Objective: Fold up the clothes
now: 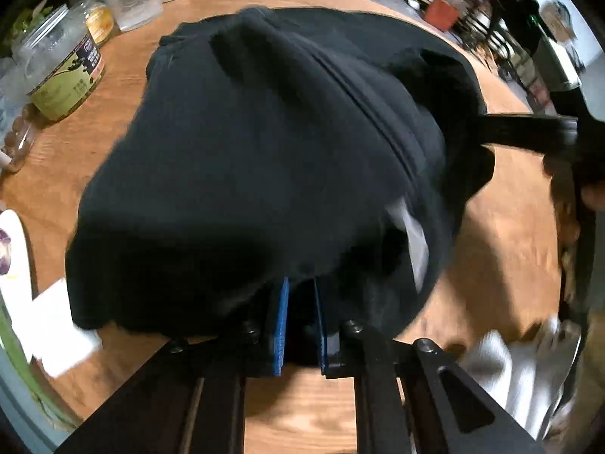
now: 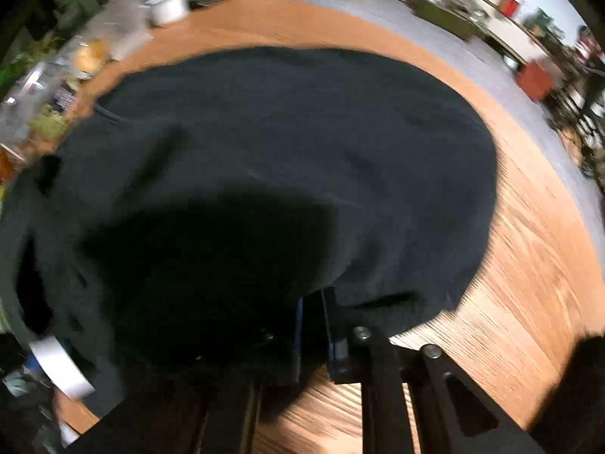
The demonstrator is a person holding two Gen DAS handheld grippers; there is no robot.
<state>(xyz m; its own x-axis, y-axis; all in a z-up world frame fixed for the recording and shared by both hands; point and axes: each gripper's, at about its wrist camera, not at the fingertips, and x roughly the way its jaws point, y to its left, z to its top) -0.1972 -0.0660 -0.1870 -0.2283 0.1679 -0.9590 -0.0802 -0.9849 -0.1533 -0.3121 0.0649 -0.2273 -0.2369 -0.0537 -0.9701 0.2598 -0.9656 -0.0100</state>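
On the wooden table (image 1: pixel 503 265), a black garment (image 1: pixel 264 159) lies spread and rumpled, its near edge draped over both tools. Left gripper (image 1: pixel 300 325): blue-padded fingers (image 1: pixel 281 325) close together, cloth edge pinched between them. Right gripper (image 2: pixel 314 333): fingers likewise drawn narrow under the garment (image 2: pixel 283 159), clamped on its hem. Both wrist views are motion-blurred. A white label (image 1: pixel 414 242) shows inside the fabric. Clear plastic jars (image 1: pixel 64 72) stand along the table's far left edge, apart from the garment.
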